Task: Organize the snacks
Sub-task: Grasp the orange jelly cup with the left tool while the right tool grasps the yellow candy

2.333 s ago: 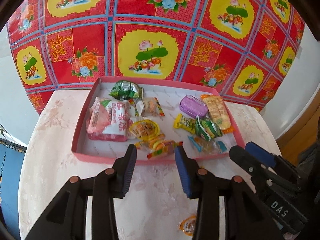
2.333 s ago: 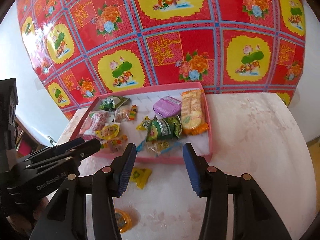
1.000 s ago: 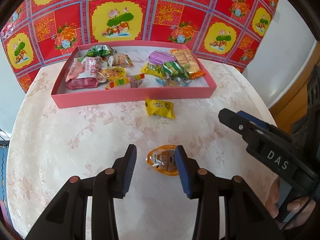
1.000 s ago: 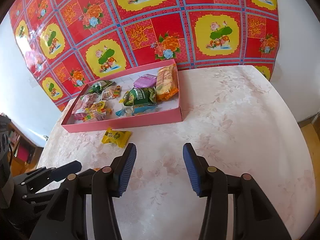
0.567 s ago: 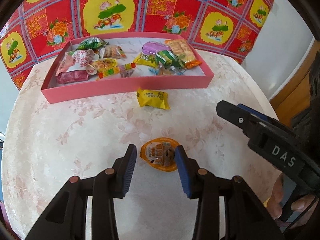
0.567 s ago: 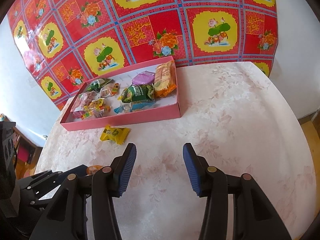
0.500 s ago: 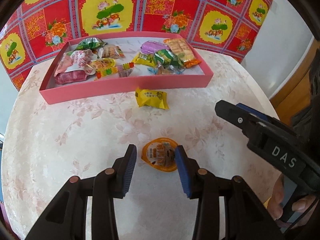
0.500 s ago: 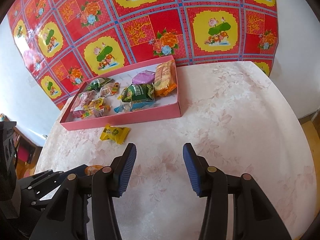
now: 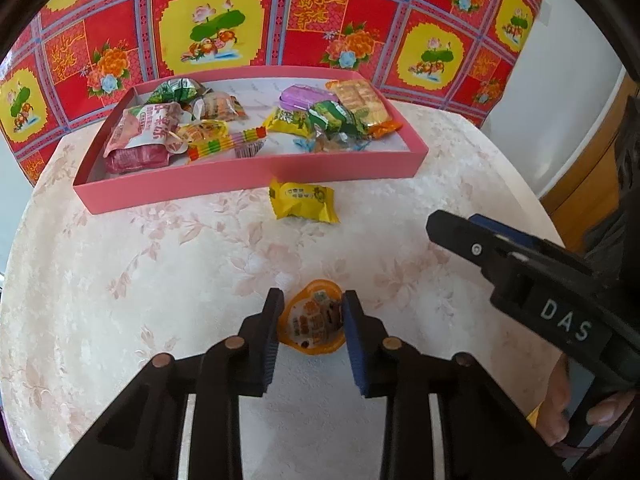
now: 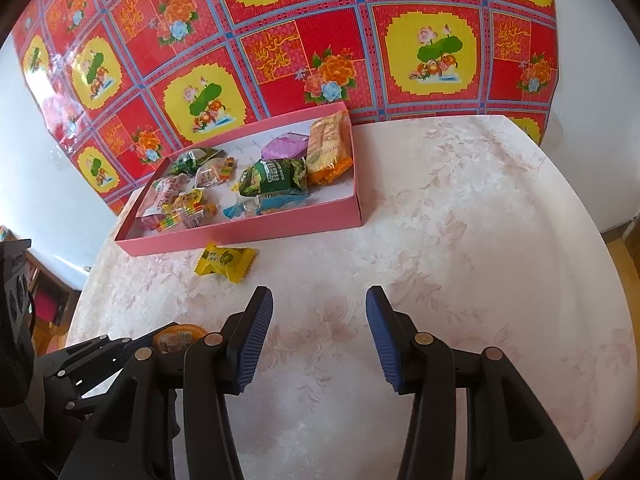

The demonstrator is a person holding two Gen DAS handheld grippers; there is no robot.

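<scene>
A round table (image 9: 120, 280) with a pale floral cover stands before a red and yellow patterned cloth (image 9: 240, 20). Toward the far edge sits a pink tray (image 9: 248, 178) holding assorted wrapped snacks. Just in front of its near wall lies a yellow packet (image 9: 302, 200). Nearer the front edge, the left gripper (image 9: 311, 312) pinches an orange jelly cup (image 9: 314, 320) (both pads touch its rim). The right gripper (image 10: 318, 316) hovers spread wide above bare tabletop, holding nothing.
</scene>
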